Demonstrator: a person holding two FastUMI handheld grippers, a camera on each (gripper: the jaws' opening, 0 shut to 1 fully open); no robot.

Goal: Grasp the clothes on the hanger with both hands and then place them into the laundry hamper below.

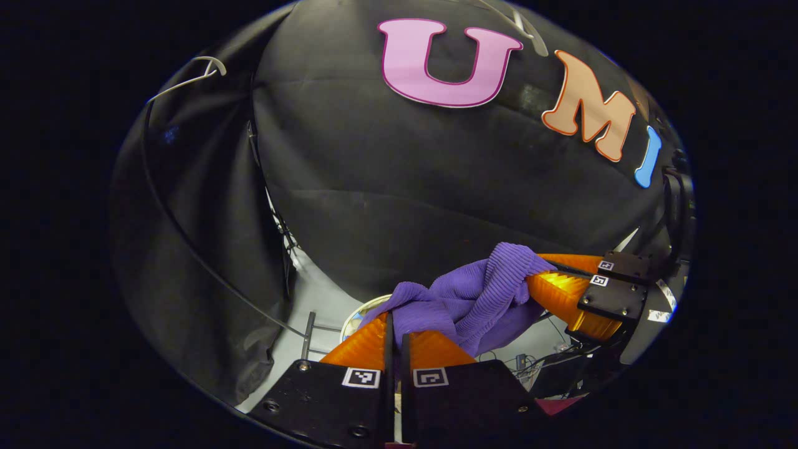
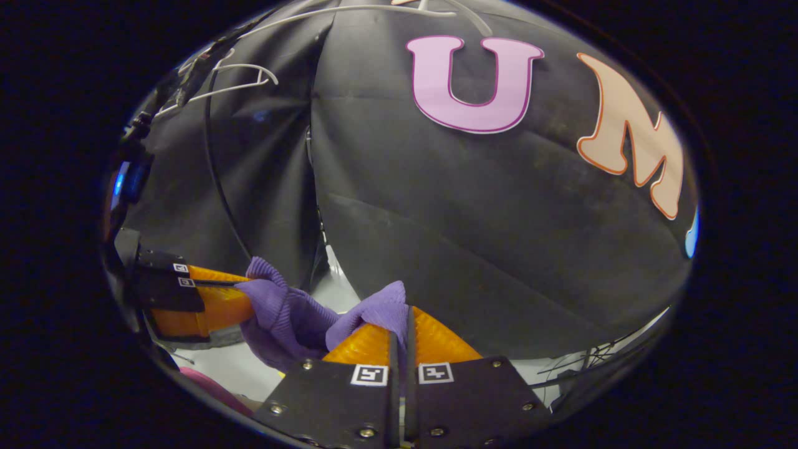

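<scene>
purple knit pinched between both grippers, off the hanger

the purple ribbed knit garment hangs bunched between the two grippers in front of the black cloth wall. the left gripper has its fingers pressed together with a fold of the cloth caught at the tips. the right gripper is likewise closed on another fold, which spills over its fingertips. in the left gripper view the right gripper comes in from the right side with the knit clamped in it; in the right gripper view the left one comes in from the left, gripping the other end.

a thin white wire hanger hangs bare high up at the left, so the garment looks already freed from it. a pale round rim peeks out below the cloth in the left gripper view; it may be the hamper, but too little shows to be sure.

risks, as i judge them: each grip holds only a small pinch of stretchy knit, so a fold could slip out if the hands pull apart. if one gripper lets go first, the cloth would swing to the other side and might drape over the hamper's edge or miss it. the loose cables on the floor could snag a trailing end.

no brand or label can be read on the garment. the grippers carry small square black-and-white markers, not text.
</scene>
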